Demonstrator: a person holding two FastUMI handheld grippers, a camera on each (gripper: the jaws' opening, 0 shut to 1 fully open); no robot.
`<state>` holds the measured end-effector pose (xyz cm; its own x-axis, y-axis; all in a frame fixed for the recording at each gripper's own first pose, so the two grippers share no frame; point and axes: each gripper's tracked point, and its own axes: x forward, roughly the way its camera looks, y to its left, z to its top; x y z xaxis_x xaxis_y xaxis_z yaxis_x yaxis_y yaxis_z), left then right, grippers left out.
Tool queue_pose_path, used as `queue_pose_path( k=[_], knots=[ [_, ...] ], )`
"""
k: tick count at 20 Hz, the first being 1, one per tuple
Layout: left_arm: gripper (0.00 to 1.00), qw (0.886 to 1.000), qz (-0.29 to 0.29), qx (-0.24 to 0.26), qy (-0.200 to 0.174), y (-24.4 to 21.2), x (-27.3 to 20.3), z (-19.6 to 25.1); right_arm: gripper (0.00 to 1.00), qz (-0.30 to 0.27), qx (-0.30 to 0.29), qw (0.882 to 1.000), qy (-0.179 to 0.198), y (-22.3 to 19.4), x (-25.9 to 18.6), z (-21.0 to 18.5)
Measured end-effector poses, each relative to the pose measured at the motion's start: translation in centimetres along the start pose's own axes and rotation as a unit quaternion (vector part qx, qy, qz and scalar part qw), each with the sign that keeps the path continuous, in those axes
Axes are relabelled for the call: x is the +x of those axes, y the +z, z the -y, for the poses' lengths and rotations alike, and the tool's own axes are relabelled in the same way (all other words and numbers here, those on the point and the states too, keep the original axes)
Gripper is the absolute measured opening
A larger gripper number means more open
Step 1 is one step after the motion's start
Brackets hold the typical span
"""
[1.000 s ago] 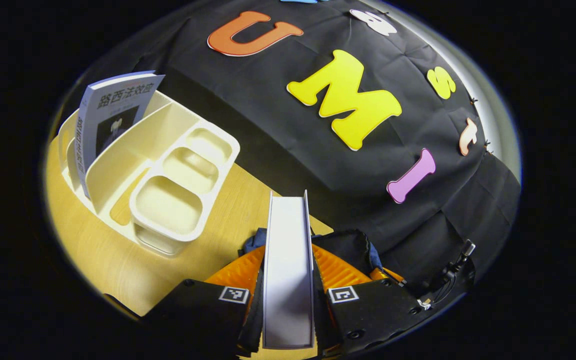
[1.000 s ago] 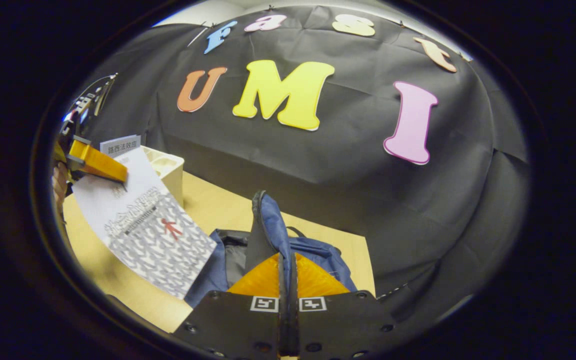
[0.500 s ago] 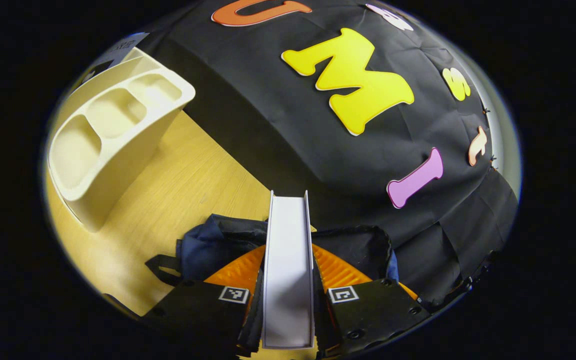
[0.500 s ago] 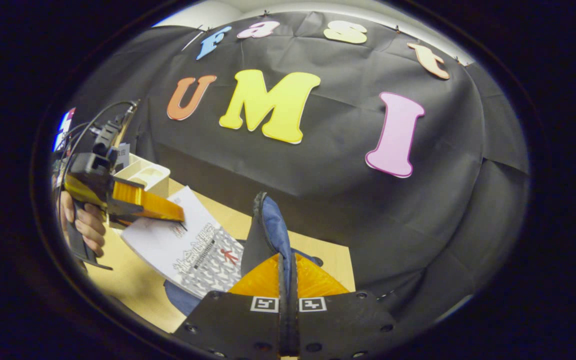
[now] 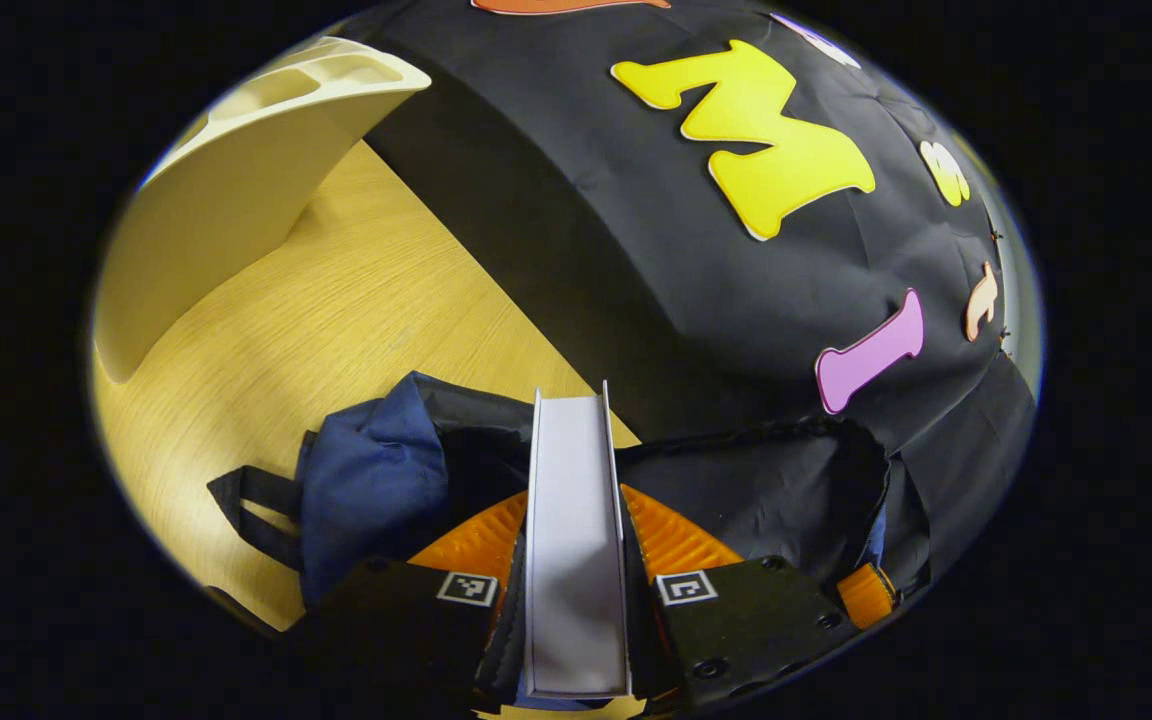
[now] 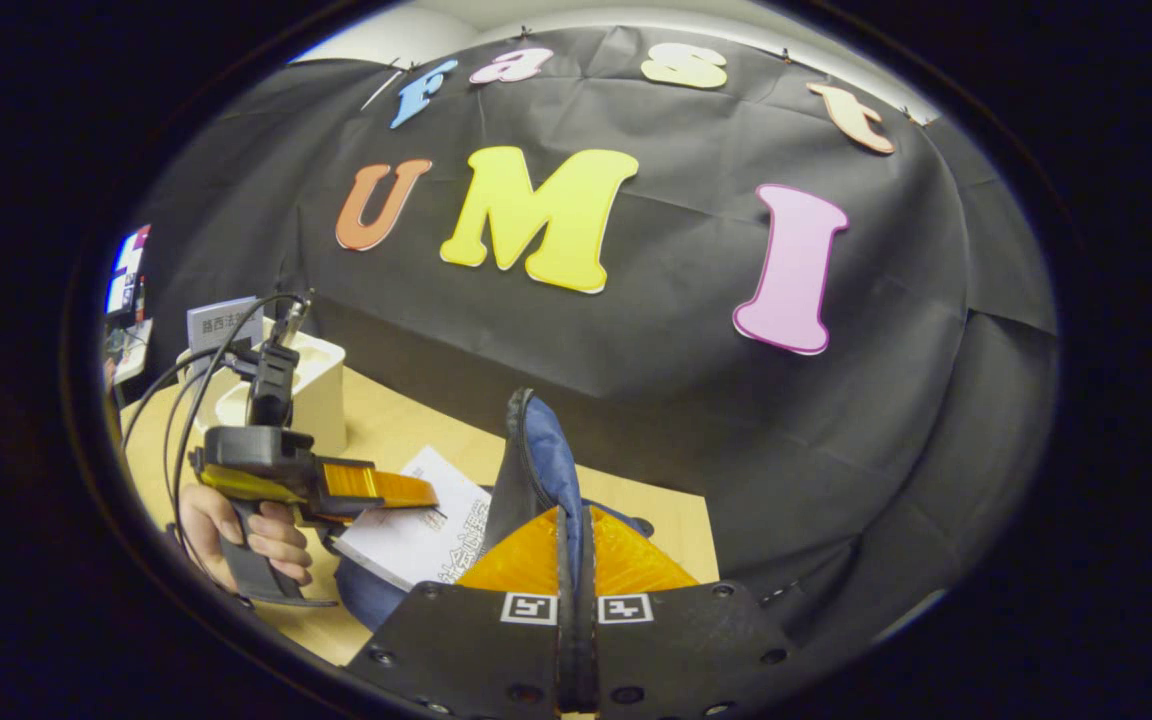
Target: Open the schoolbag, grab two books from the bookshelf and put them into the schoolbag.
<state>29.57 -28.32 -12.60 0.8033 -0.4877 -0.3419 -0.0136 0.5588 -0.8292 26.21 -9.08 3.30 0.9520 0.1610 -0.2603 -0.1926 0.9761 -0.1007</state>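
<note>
Left tool: both fingers clamped on a book, seen edge-on, standing upright between them. The book's far end sits over the open mouth of the schoolbag. Bag is dark blue with black lining, lying on the worktop; a black strap loop sticks out of the bag's side onto the wood. Past the bag, further along the worktop, the cream bookshelf stands well apart from the bag, compartments on top.

Right tool: fingers pressed together on a blue flap of the bag, pinching it and holding it upright. In the right gripper view the left tool is beside that flap, held by a hand on its grip, cables running off its back. The book in it is tilted, lower corner down at the bag opening next to the raised flap; I can't tell whether it touches the lining.

Beyond the bag in the same view, the bookshelf on the worktop with a second book standing upright in it, on the side away from the bag. Behind the bookshelf, at the booth's edge, part of a lit screen.
</note>
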Motion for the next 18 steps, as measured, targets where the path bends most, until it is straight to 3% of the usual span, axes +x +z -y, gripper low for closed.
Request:
queue_pose_path(
  k=[6,18],
  knots=[
    [0.44,1.000,0.017,0.003,-0.001,-2.2,1.3,0.1,0.00,0.009,0.002,1.000,-0.001,0.2,-0.3,-0.3],
    [0.46,0.995,0.041,0.093,0.021,-5.2,2.9,1.0,0.00,0.023,0.001,1.000,0.006,2.0,-0.5,-2.2]
  ],
)
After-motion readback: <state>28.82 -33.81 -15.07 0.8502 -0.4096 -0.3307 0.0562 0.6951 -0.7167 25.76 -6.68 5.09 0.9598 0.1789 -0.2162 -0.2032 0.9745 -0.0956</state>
